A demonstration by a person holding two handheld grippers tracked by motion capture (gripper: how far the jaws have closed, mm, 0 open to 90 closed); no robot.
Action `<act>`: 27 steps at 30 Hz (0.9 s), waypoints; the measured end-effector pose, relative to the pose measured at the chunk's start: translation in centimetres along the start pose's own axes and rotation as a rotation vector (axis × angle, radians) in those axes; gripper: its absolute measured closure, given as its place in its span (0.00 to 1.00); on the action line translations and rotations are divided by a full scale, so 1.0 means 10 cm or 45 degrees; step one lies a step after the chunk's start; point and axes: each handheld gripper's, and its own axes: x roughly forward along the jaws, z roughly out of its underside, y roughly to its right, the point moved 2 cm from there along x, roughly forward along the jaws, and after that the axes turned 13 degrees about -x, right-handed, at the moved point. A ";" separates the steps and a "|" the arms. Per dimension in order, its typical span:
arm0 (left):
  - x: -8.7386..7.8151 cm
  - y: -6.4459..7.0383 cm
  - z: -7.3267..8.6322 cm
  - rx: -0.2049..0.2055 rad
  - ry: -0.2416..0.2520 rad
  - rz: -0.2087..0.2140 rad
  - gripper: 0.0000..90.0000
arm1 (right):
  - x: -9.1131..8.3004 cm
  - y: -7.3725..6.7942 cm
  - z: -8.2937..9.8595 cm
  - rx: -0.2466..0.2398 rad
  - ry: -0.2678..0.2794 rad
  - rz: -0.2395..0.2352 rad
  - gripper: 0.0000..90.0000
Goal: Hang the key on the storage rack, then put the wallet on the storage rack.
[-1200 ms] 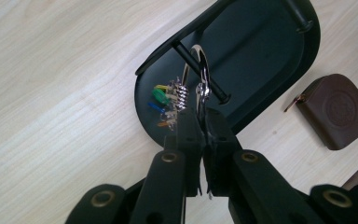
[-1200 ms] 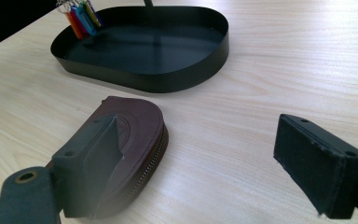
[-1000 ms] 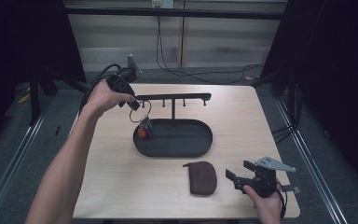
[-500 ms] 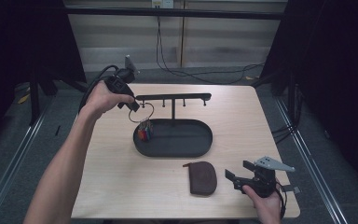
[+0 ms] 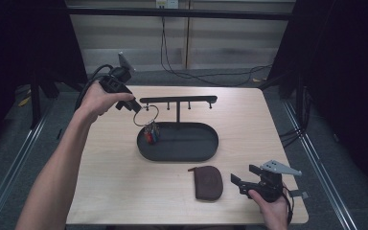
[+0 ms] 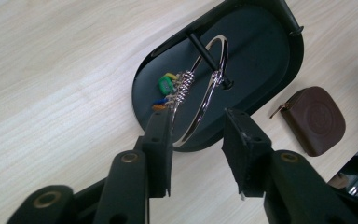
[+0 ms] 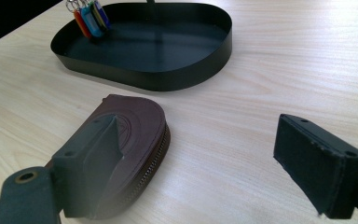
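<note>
While dark curtains ring the pale wooden table [image 5: 100,158], both hand-held grippers gape, holding nothing.

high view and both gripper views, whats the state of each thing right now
silver key ring with coloured tags: hooked over a peg of the black rack, tags dangling above the tray, no longer gripped
black T-shaped hook rack: upright in the tray
black oval metal tray: flat on the table
brown leather zip pouch: zipped shut, lying flat
left gripper: open, jaws either side of the ring
right gripper: open, holding nothing, beside the pouch
</note>
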 end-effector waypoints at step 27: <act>0.03 -0.10 0.45 -0.008 0.134 0.007 0.42 | 0.00 0.00 0.00 0.012 -0.012 0.007 0.16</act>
